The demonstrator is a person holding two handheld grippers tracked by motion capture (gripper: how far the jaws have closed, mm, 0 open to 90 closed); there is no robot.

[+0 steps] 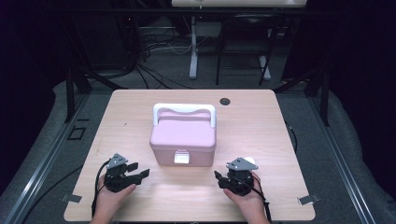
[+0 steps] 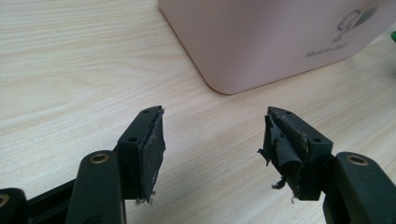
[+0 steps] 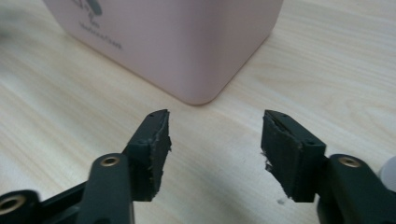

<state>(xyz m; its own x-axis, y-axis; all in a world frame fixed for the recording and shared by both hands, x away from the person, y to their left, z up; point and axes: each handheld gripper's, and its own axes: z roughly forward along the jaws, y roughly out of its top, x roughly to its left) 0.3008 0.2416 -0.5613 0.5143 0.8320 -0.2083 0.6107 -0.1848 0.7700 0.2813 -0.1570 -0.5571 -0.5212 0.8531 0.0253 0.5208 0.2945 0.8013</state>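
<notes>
Pink lidded box (image 1: 183,137) with white handle (image 1: 184,110) at the centre of the wooden table (image 1: 261,121), lid down. Left gripper (image 1: 140,170) and right gripper (image 1: 219,177) rest near its front corners, jaws spread wide and holding nothing.

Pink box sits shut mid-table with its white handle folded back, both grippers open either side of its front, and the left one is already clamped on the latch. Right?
Not quite. The left gripper is open and clear of the white latch; the high view shows it on the table beside the pink box. The rest holds.
</notes>
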